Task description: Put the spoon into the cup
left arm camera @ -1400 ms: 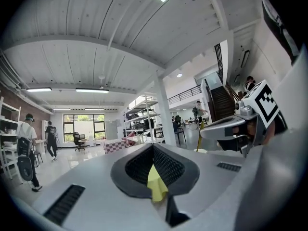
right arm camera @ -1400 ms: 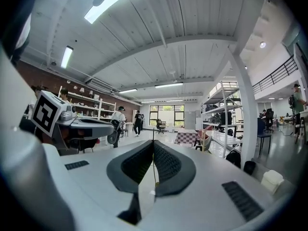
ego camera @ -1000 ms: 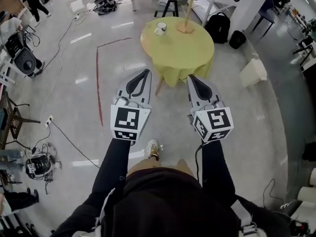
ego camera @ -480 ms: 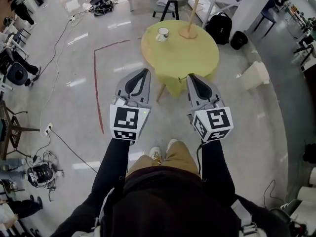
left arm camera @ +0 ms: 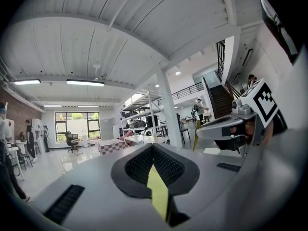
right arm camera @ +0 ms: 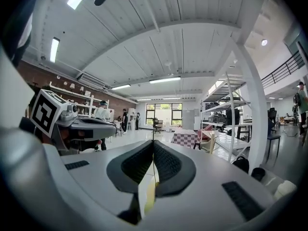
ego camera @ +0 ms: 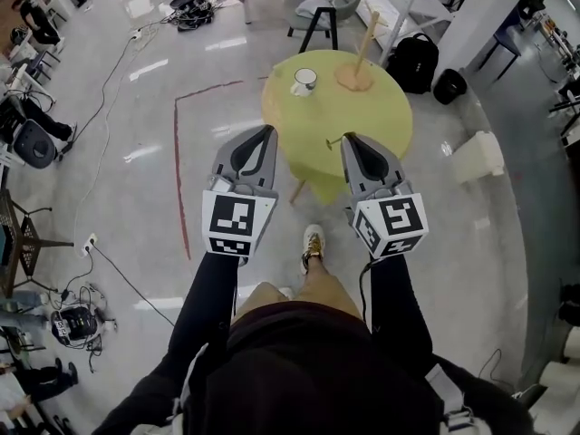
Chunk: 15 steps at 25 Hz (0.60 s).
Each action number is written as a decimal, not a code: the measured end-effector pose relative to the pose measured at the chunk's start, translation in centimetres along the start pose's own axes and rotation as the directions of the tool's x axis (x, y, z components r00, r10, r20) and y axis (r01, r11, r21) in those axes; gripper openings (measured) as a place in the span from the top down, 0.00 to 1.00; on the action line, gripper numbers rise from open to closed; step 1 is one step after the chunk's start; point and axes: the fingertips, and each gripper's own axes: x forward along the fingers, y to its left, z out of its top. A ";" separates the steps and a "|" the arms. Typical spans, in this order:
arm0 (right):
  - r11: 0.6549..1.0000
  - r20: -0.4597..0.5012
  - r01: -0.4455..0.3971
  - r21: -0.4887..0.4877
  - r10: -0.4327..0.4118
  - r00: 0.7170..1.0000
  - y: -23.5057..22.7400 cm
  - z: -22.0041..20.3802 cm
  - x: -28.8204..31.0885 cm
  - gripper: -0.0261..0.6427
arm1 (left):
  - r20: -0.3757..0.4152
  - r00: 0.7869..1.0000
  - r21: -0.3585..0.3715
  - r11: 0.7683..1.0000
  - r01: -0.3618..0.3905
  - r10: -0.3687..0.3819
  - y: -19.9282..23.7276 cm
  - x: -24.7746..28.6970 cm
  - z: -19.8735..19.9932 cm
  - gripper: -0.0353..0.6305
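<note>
We hold the left tongs (ego camera: 268,130) and right tongs (ego camera: 350,140) closed and empty (nothing within reach yet); the spoon (ego camera: 334,140) lies on the table (ego camera: 381,116) ahead of the right tongs, cup (ego camera: 304,81) beyond.

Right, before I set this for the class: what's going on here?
A person holds the left gripper and right gripper out level, tongs shut and empty, toward a round table. The cup stands on its far side, untouched. A thin thing by the right gripper's tip may be the spoon; too small to tell.
</note>
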 end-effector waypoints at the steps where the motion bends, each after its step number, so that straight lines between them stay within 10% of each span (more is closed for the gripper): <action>1: 1.000 0.001 -0.006 0.000 0.006 1.000 -0.6 0.0 1.0 0.92 | -0.001 1.000 0.002 1.000 -0.004 0.004 0.5 1.0 0.0 0.92; 15: 0.992 -0.026 -0.128 0.016 0.129 0.991 -10.4 0.5 15.9 0.92 | -0.058 0.993 0.005 0.995 -0.098 0.098 6.9 16.0 -0.5 0.92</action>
